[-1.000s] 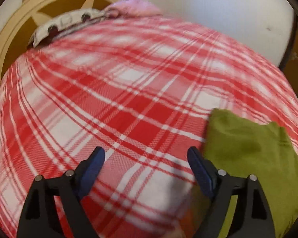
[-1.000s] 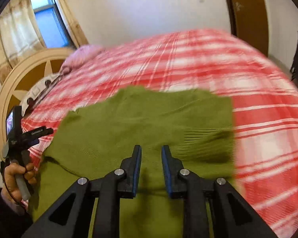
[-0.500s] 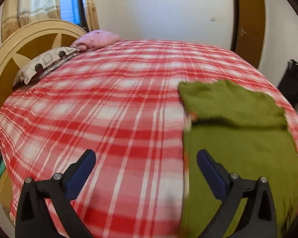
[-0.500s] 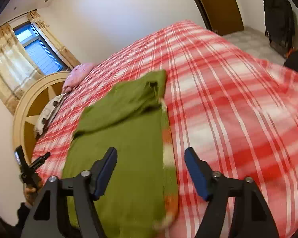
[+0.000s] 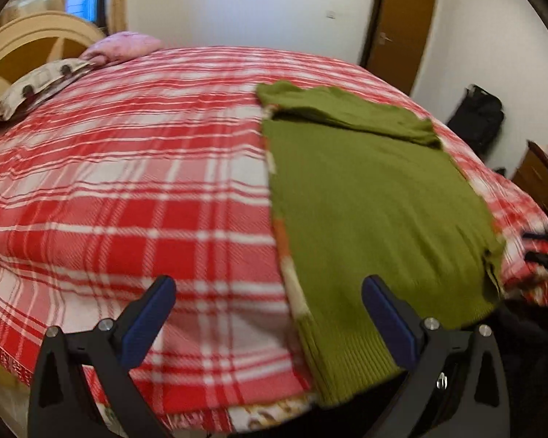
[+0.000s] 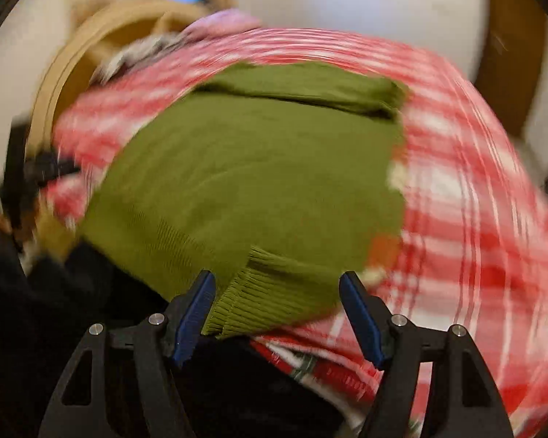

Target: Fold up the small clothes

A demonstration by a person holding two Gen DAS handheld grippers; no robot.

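Nowhere does any readable writing or brand show on the green sweater (image 5: 369, 197), which lies flat on the red plaid bedspread (image 5: 128, 189) with its far end folded over and its ribbed hem at the near bed edge. Left gripper (image 5: 266, 314) hangs with jaws wide apart and empty, the sweater's left edge running between them. Right gripper (image 6: 277, 306), blurred, also has jaws spread wide, the ribbed hem lying between them ungrasped.

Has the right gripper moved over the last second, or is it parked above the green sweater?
Yes. The right gripper, jaws open, has pulled back toward the near bed edge: the green sweater hem, formerly under it, now lies at its fingertips.
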